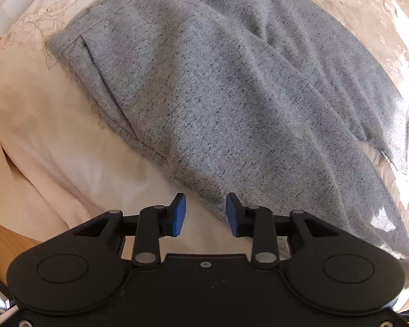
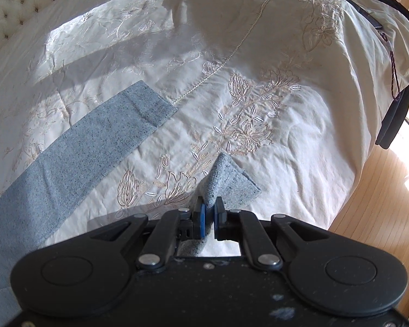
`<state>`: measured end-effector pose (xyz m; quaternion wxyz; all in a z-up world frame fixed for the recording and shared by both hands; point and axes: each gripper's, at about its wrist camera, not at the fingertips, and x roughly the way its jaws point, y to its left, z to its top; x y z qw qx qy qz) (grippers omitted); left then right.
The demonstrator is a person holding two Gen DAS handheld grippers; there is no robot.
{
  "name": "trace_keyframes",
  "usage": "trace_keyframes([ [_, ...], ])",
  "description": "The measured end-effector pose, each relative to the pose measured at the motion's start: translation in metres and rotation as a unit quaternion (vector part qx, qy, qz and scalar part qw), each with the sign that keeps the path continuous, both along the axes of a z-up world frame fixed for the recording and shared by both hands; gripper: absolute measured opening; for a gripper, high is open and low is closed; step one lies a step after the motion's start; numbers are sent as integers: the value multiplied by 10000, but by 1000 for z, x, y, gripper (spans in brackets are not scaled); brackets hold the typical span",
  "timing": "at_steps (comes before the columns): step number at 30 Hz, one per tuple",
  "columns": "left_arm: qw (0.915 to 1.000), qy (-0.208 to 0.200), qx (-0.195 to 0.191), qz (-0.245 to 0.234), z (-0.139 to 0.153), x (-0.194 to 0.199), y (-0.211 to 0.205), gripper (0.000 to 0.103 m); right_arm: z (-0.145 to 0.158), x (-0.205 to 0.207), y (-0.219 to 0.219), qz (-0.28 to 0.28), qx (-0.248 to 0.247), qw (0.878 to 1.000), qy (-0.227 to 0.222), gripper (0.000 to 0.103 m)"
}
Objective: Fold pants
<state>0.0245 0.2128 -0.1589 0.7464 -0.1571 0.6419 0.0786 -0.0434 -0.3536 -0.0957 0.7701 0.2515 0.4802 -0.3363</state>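
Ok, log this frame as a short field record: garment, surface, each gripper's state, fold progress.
garment: grey pants, spread out
surface: cream embroidered bedspread
left gripper: open, at the pants' near edge, holding nothing
right gripper: shut on one pant leg hem, lifted
other pant leg: lying flat on the bedspread
fold progress: legs not yet brought together

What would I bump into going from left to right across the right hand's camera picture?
The long gray pant leg lying flat, then bare embroidered bedspread, then the other pant leg's end pinched in the right gripper, then more bedspread, then a dark bag hanging off the bed's edge, then the wooden floor.
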Motion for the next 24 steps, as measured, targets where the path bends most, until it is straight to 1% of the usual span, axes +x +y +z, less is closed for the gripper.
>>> trace_keyframes([
  [4,9999,-3,-16,100,-7,-3,1,43,0,3,0,-6,-2,10000,-10,7],
  [9,9999,-109,8,79,-21,13,1,43,-2,6,0,12,-9,10000,40,7],
  [12,9998,43,-132,157,-36,24,4,43,-3,8,0,6,-14,10000,69,7],
  [13,9996,82,-182,211,-39,26,6,41,-3,8,0,-4,-18,10000,65,7],
  [14,9993,66,-196,307,-38,27,8,24,-2,9,1,-8,-23,10000,59,7],
  [15,9989,-8,-151,439,-34,27,10,10,-2,10,1,-13,-27,10000,55,7],
  [16,9986,-89,-134,500,-29,26,11,6,-1,10,1,-31,-25,10000,48,7],
  [19,9982,-383,-12,459,6,25,11,5,3,8,0,-126,2,9999,-12,7],
  [22,9961,-839,167,225,56,24,8,5,9,5,0,-245,27,9997,-49,7],
  [24,9942,-1052,166,121,85,23,9,5,17,0,1,-409,50,9990,-155,7],
])
